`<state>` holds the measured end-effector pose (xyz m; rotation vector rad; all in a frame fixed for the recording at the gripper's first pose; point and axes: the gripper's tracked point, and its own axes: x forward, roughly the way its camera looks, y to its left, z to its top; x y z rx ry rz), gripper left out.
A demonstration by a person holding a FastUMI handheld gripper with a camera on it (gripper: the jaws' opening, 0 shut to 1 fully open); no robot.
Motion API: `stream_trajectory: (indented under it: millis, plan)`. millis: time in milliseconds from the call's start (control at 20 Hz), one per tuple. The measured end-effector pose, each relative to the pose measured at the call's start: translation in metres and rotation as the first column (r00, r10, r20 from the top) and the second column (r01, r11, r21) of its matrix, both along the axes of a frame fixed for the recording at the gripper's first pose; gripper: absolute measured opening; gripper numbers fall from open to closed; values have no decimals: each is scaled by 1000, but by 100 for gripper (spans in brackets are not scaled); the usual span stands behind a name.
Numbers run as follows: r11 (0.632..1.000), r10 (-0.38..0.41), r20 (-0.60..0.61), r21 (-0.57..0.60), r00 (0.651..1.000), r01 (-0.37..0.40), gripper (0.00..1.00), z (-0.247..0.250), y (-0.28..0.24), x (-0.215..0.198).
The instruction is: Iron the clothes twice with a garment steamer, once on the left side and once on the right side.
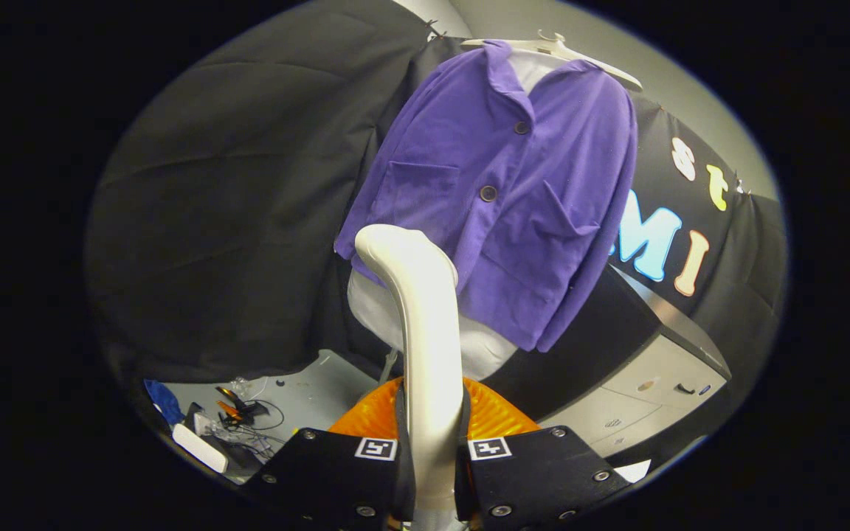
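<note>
A purple button-up jacket hangs on a white hanger over a white garment against the booth wall, beyond the fingers. My gripper is shut on the white handle of the garment steamer, which rises between the two fingers. The steamer's curved head sits at the jacket's lower left hem, close to or touching the cloth; I cannot tell which. An orange ribbed part of the steamer shows behind the fingers.
A grey cabinet with drawers stands below and right of the jacket. On the floor at lower left lie cables and small tools, a blue cloth and a white block.
</note>
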<state>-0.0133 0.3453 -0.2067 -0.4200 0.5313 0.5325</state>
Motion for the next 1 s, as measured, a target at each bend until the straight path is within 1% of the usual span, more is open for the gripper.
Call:
stream_trajectory:
  millis: [100,250,450,600,800,1000]
  plan:
    - [1000,4,-4,29,1000,-4,21,22,-26,-12]
    - [997,-18,6,73,1000,18,21,54,-67,-14]
    - [983,-72,58,171,996,61,21,108,-115,-6]
    - [966,-124,103,242,987,96,21,143,-154,2]
    - [937,-205,184,322,961,138,21,184,-208,23]
    - [907,-306,220,364,926,213,20,209,-255,43]
